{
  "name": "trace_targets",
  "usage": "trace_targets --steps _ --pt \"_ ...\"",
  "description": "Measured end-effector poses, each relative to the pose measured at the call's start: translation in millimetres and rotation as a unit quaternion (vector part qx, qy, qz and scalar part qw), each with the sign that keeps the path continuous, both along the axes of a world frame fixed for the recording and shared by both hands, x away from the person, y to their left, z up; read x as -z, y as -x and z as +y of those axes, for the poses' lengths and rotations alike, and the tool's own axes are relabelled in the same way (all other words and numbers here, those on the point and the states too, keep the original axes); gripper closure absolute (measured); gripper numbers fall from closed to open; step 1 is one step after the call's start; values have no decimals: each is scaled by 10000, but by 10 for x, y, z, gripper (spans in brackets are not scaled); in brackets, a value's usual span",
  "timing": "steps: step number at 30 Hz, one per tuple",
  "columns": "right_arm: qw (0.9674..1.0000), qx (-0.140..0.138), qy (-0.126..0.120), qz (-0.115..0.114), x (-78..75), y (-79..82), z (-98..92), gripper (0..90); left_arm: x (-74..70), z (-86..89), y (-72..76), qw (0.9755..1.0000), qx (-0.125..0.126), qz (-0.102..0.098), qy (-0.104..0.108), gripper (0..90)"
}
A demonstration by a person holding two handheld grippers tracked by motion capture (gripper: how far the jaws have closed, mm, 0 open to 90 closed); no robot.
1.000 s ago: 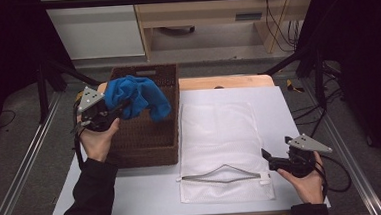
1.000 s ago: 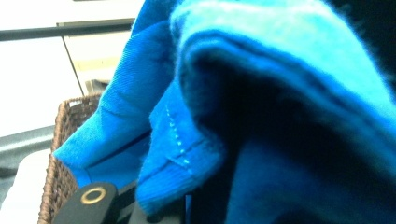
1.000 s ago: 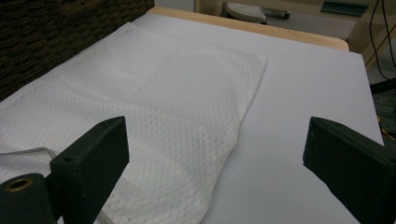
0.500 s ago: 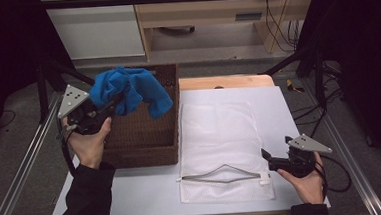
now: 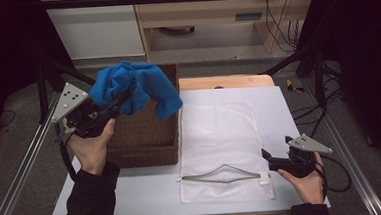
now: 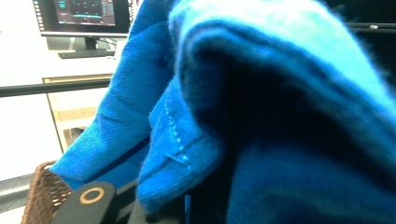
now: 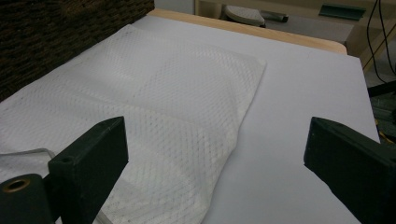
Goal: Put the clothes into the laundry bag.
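Nearest the person, at the front right corner of the white mesh laundry bag (image 5: 223, 145), the right hand (image 5: 303, 183) rests low on the white table (image 5: 149, 195) with the right gripper (image 5: 266, 159) pointing in at the bag's zipped end. Its two black jaws stand wide apart with nothing between them, and in the right gripper view the bag's dimpled, net-like cloth (image 7: 154, 107) lies flat under and ahead of them. The bag is a long rectangle, and its open mouth, marked by a curved grey zip line, faces the person.

Left of the bag, touching its long edge, stands a dark brown woven wicker basket (image 5: 143, 140), square and deep. The left hand (image 5: 91, 146) is raised beside the basket's left wall, wrist cocked upward, and the left gripper (image 5: 109, 106) is clamped on a bright blue knitted cloth (image 5: 137, 88). The cloth hangs in soft, bunched folds above the basket's far half, clear of its rim, one tail drooping toward the bag. In the left gripper view the cloth's ribbed knit and stitched hem (image 6: 196, 116) crowd close over the jaws.
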State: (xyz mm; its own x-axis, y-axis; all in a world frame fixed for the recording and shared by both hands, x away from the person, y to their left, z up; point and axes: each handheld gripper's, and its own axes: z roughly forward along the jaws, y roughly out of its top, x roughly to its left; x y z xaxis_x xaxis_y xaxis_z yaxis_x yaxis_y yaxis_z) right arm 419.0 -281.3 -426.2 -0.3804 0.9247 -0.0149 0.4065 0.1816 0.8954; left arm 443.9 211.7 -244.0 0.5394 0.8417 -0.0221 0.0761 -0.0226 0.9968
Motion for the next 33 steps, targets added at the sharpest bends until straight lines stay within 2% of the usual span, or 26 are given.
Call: trace_targets --steps 9,16,19,23,33 --pt "10000 -5 8 -10 0 13 -3 68 -24 -363 60 9994 340 -81 -28 717" --pt "10000 -21 11 2 1 25 4 68 -1 -658 75 9977 672 -97 -36 717" --pt "10000 -32 28 -16 1 35 5 66 40 -818 68 9967 792 -122 -128 717" --pt "10000 -63 53 -17 11 53 1 63 124 -997 17 9956 914 -33 -217 716" --pt "9999 -63 81 1 50 63 -28 62 297 -1317 -60 9936 1109 124 -202 717"
